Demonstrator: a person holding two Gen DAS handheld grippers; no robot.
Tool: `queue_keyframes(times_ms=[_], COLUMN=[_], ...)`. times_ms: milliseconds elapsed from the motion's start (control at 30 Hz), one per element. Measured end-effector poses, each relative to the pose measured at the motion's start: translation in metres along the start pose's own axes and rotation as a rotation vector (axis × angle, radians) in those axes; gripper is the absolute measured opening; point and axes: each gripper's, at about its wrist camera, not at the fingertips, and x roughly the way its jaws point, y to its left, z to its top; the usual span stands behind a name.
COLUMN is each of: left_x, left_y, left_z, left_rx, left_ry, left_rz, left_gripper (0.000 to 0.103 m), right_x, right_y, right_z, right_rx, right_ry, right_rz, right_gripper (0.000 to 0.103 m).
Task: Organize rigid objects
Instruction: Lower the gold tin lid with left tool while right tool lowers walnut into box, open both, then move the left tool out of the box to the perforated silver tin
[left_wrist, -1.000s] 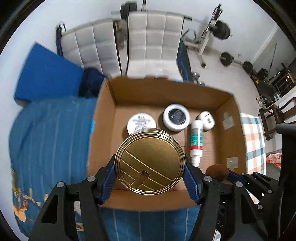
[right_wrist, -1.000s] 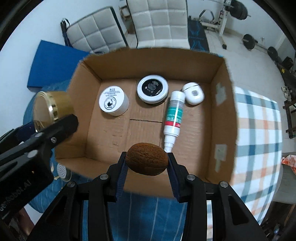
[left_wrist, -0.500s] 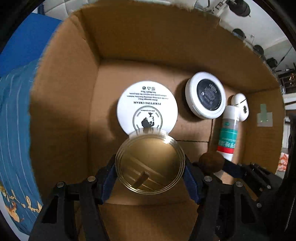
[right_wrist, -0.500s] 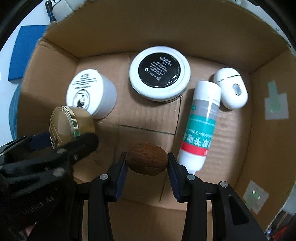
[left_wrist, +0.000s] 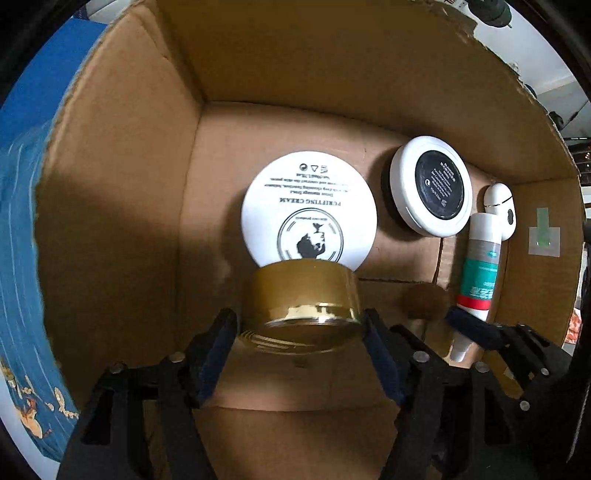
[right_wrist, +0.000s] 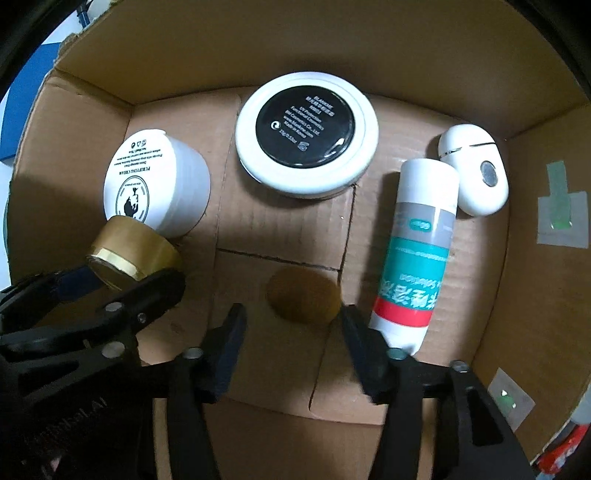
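The gold jar is a squat round tin with a shiny brass-coloured band near its rim. It sits on the floor of the cardboard box, close to the box's left wall, touching or just in front of the white cream tub. The left tongs point down into the box with the jar between their blue-padded fingers; the jaws have just been opening, and a thin gap shows on each side, so the pads no longer press on it.

The brown nut, an oval with a rough dull shell, lies on the box floor near the middle seam. The right tongs stand over it, jaws just opened to a middling width. The left pad is clearly apart from the nut; the right pad is very near it, and contact cannot be told.

Around them: a flat white compact with a black label toward the far wall, a white tube with teal and red bands lying just right of the nut, and a small white oval case touching the tube's cap end. The tube lies close beside the right tongs' outer finger. A blue cloth shows outside the box on the left.
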Motion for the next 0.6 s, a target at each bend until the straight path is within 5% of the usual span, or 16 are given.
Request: queue_keyframes(times_ms=[200, 367, 600], left_x=[-0.027, -0.052, -0.093], left_y=[0.011, 0.003, -0.003], left_z=[-0.004, -0.021, -0.055], left_rx=[0.002, 0.018, 0.031], left_ry=[-0.031, -0.082, -0.176], left_rz=[-0.030, -0.031, -0.060], left_gripper=[0.086, 0.095, 0.099], right_x=[-0.013, -0.035, -0.074], right_y=[-0.007, -0.017, -0.019], right_z=[-0.014, -0.031, -0.056], right_rx=[0.019, 0.047, 0.070], right_ry=[-0.007, -0.059, -0.137], right_rz=[-0.021, -0.037, -0.046], right_gripper=[0.079, 0.101, 0.102])
